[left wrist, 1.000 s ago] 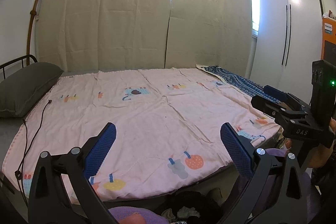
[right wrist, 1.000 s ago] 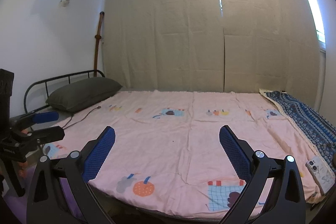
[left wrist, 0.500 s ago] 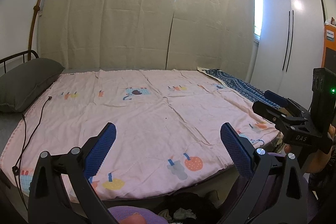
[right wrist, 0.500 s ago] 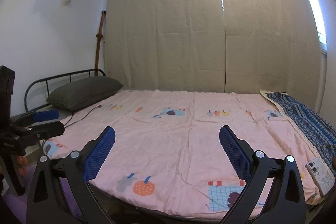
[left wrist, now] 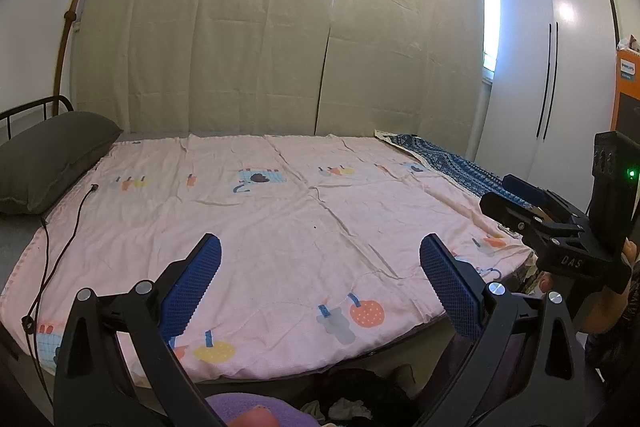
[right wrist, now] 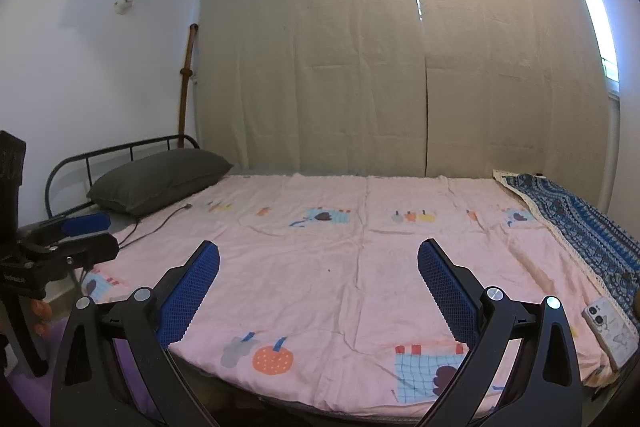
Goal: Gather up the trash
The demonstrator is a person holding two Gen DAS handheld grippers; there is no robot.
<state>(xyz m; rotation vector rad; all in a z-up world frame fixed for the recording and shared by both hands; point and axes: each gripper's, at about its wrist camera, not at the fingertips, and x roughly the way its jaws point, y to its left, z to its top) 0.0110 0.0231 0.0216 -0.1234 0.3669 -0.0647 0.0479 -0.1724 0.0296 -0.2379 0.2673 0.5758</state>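
Observation:
My left gripper (left wrist: 320, 261) is open and empty, held above the near edge of a bed with a pink patterned sheet (left wrist: 280, 211). My right gripper (right wrist: 319, 265) is open and empty, also above the near edge of the sheet (right wrist: 360, 259). Each gripper shows in the other's view: the right one at the far right (left wrist: 520, 195), the left one at the far left (right wrist: 88, 233). A tiny dark speck (left wrist: 315, 226) lies mid-sheet, also in the right wrist view (right wrist: 329, 270). No clear trash item shows on the bed.
A dark pillow (right wrist: 160, 179) and a black cable (left wrist: 52, 255) lie at the bed's left. A phone (right wrist: 610, 331) and a blue patterned cloth (right wrist: 580, 227) lie at its right. A white wardrobe (left wrist: 560, 87) stands right. Dark clutter (left wrist: 352, 403) lies on the floor below.
Both grippers have shifted slightly, so the bed sits a little lower in view. Both stay open and empty.

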